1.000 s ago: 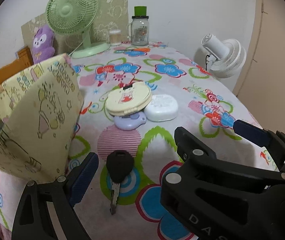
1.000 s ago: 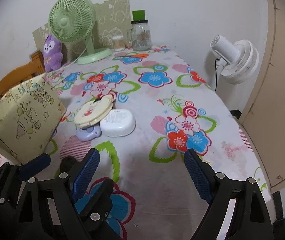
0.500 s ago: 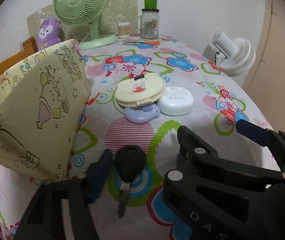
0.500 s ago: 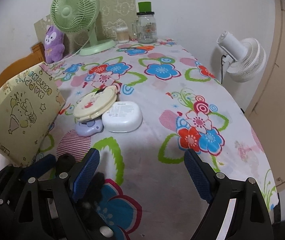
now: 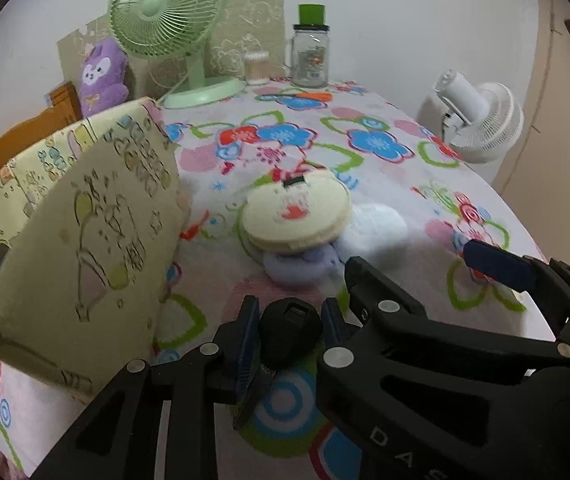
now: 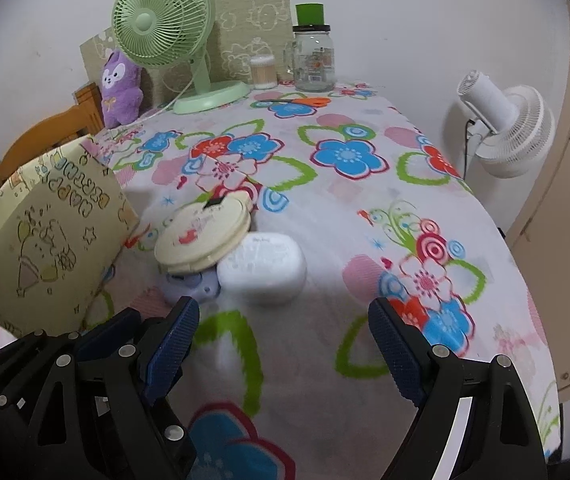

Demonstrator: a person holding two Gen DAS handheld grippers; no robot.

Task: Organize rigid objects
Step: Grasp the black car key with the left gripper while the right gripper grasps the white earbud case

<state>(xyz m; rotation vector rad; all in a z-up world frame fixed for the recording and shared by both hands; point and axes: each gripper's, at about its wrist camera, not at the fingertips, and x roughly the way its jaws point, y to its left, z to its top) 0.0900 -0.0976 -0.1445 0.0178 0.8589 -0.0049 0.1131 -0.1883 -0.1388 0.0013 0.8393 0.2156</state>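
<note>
A black-headed key [image 5: 291, 328] lies on the flowered tablecloth, its blade hidden under the fingers. My left gripper [image 5: 289, 314] has its jaws closing onto the key's head, with a blue pad pressing each side. Beyond it a cream round compact [image 5: 295, 216] rests on a small purple case [image 5: 305, 266], beside a white rounded case [image 5: 377, 228]. My right gripper [image 6: 285, 320] stands open just short of the white case [image 6: 263, 272], with nothing between its fingers. In the left wrist view its black body fills the lower right.
A yellow printed gift box [image 5: 69, 240] stands close on the left. At the back are a green desk fan [image 5: 165, 12], a glass jar [image 5: 311, 56], a swab tub [image 5: 256, 66] and a purple plush [image 5: 103, 76]. A white fan [image 6: 505, 128] stands past the table's right edge.
The left jaws went from wide open around the key to shut on its head. The right gripper, still open, moved a little closer to the white case.
</note>
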